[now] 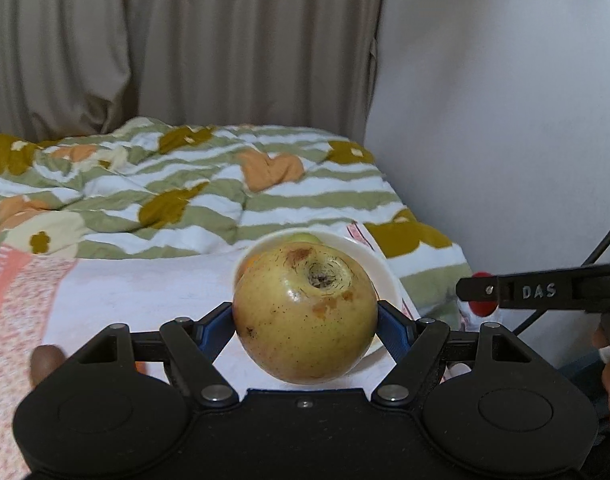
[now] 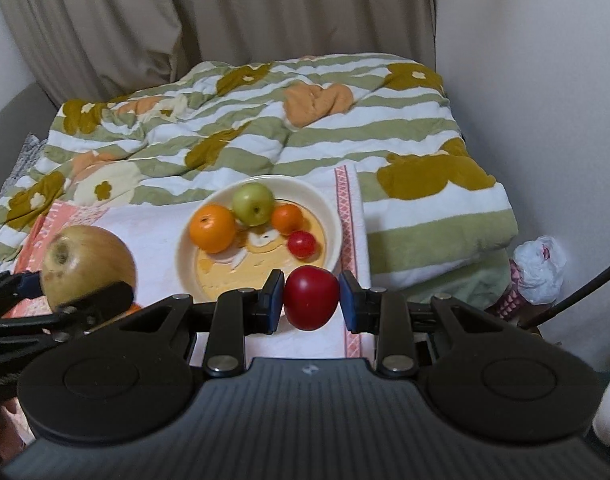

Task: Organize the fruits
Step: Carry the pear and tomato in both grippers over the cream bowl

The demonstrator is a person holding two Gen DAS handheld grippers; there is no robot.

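Observation:
My left gripper (image 1: pixel 305 316) is shut on a large yellow apple (image 1: pixel 305 312) and holds it in front of the white bowl (image 1: pixel 379 264); the apple also shows at the left of the right wrist view (image 2: pixel 87 266). My right gripper (image 2: pixel 311 298) is shut on a small red fruit (image 2: pixel 311 298), just before the bowl's near rim (image 2: pixel 337 236). The bowl holds a large orange (image 2: pixel 212 227), a green apple (image 2: pixel 253 204), a small orange (image 2: pixel 287 218) and a small red fruit (image 2: pixel 301 243).
The bowl stands on a white and pink towel (image 2: pixel 157 224) on a bed. A striped flowered quilt (image 2: pixel 345 140) lies behind it. A wall (image 2: pixel 545 100) is at the right, with a plastic bag (image 2: pixel 539 266) by it. Curtains (image 2: pixel 265 12) hang behind.

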